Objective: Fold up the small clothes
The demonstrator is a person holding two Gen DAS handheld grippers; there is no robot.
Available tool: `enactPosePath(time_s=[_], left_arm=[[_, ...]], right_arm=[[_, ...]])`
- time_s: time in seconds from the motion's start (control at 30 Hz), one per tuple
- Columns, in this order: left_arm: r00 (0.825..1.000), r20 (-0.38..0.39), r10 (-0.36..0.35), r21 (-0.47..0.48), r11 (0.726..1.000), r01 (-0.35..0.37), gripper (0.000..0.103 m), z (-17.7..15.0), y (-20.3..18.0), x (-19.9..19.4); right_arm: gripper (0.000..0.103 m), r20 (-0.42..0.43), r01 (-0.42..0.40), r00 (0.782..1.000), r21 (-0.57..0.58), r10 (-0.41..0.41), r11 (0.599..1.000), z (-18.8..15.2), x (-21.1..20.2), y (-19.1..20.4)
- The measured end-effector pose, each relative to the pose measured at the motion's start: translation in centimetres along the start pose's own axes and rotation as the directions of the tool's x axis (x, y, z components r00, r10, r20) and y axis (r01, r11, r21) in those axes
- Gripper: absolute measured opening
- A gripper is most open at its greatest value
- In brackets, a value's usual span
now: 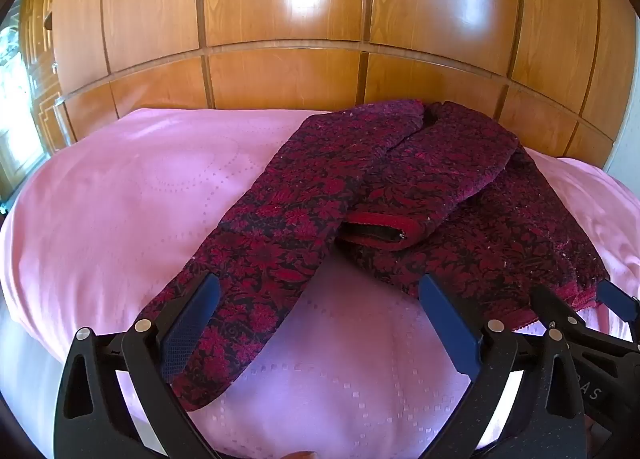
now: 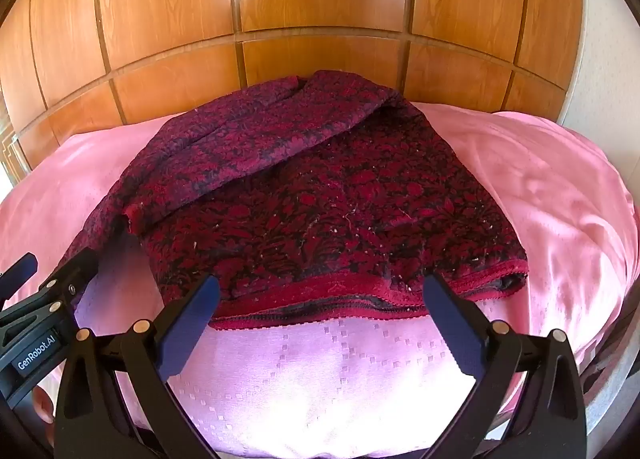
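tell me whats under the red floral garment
A pink bedspread lies under the red floral garment, showing all round it. The part beneath the cloth is covered.

A home bedroom. Bed [image 2: 540, 195] spread with a glossy pink patterned cover; just behind it, a full wall of varnished wooden wardrobe doors [image 1: 280, 11] split into upper and lower panels. Daylight at a window [image 1: 16, 99] on the far left, glinting off the wood.
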State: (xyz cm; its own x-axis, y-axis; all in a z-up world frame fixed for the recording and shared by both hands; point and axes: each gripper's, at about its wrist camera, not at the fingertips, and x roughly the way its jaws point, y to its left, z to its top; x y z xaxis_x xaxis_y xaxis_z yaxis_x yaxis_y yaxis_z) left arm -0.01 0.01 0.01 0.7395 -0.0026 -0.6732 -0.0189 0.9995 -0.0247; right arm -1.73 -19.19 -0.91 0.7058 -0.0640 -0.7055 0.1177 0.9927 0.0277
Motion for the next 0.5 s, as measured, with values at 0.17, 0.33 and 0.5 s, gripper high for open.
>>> enactPosePath(time_s=[0.17,0.33,0.5], left_arm=[[1.000,0.001,0.000,0.000,1.000,0.000,0.099,0.02,0.01,-0.01],[1.000,0.001,0.000,0.001,1.000,0.000,0.099,0.02,0.00,-0.01],[1.000,0.001,0.000,0.001,1.000,0.000,0.099,0.04,0.02,-0.01]], right_arm=[[0.101,-0.004,0.001,1.000,-0.001,-0.001,1.000,-0.02,0.12,0.03],[0.101,-0.002,0.002,1.000,-0.003,-0.002,1.000,0.06,-0.04,0.11],[0.101,-0.007,0.001,1.000,-0.003,-0.001,1.000,-0.07,0.27,0.20]])
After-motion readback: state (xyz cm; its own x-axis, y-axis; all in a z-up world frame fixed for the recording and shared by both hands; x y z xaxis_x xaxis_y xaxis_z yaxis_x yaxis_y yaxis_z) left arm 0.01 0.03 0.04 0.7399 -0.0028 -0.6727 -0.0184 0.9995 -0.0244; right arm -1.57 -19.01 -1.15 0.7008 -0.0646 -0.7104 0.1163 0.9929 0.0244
